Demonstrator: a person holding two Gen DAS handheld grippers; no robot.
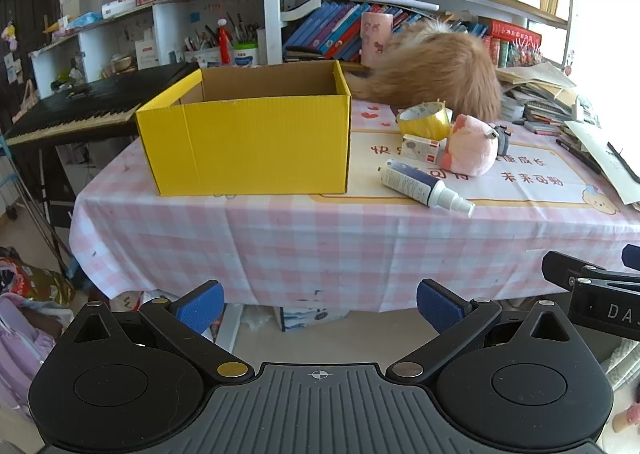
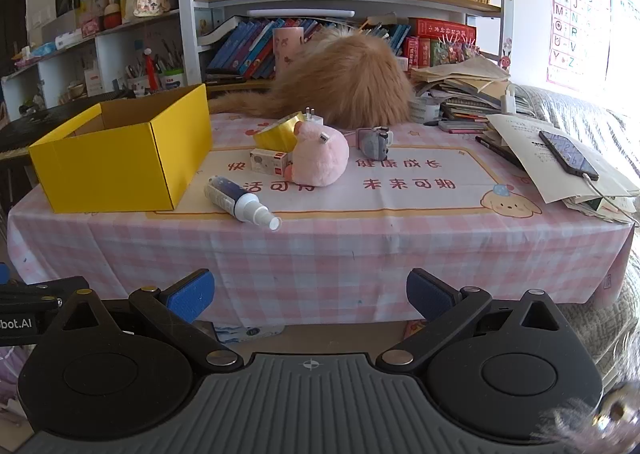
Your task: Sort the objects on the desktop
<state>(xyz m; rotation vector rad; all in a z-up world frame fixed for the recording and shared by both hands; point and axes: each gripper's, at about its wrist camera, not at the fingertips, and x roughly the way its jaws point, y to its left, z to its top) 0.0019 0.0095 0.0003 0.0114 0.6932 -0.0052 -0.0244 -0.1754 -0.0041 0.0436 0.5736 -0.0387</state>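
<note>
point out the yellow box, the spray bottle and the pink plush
yellow box (image 1: 248, 145): left wrist view, on its front wall.
spray bottle (image 2: 236, 199): right wrist view, on the middle of its body, lying on its side.
pink plush (image 2: 320, 157): right wrist view, on its round body.

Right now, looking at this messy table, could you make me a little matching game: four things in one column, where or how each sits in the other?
Things:
1. yellow box
2. spray bottle
3. pink plush toy
4. phone

Places or states:
A. on the papers at the table's right side, cable plugged in
B. lying on its side near the front edge
C. open-topped, at the table's left end
D. mid-table, beside a small white carton

Pairs: 1-C, 2-B, 3-D, 4-A
</note>
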